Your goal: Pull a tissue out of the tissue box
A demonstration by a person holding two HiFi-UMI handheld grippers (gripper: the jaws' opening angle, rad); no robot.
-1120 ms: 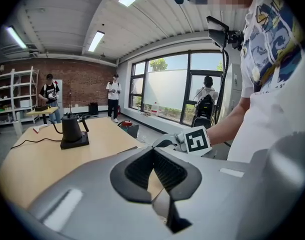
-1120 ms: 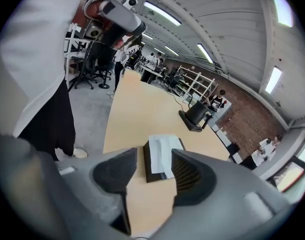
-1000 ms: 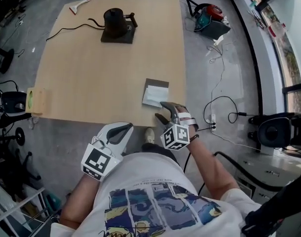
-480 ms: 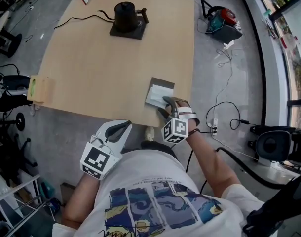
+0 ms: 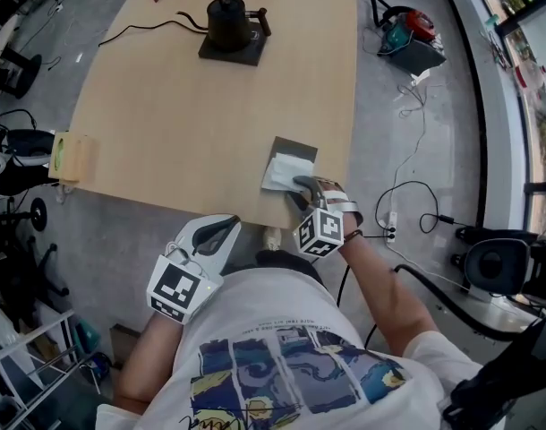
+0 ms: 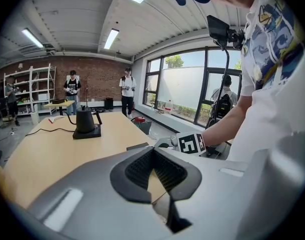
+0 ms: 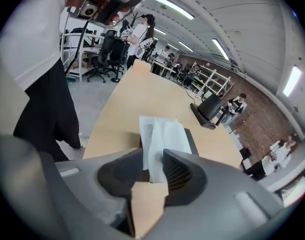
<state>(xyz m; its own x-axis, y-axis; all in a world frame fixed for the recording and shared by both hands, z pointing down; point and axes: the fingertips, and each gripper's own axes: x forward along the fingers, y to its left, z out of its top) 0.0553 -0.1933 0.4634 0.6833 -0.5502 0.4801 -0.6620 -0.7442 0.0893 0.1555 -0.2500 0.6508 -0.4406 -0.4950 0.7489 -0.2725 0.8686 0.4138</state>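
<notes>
A dark grey tissue box point(image 5: 291, 148) lies near the front right edge of the wooden table point(image 5: 166, 115), with a white tissue point(image 5: 280, 170) standing out of it. My right gripper point(image 5: 300, 184) reaches down onto that tissue. In the right gripper view the tissue point(image 7: 157, 141) rises between the two pads, and the jaws are closing around it with a gap still between them. My left gripper point(image 5: 221, 231) hangs in front of the table edge, shut and holding nothing. The box point(image 6: 137, 146) also shows in the left gripper view.
A black kettle point(image 5: 228, 23) on its base stands at the table's far side, with a cable running left. A small wooden box point(image 5: 72, 155) sits at the left edge. Cables and a red bag point(image 5: 407, 30) lie on the floor at right. People stand far off.
My right gripper moved forward and down onto the tissue, and its jaws have narrowed around it. The left gripper stayed where it was.
</notes>
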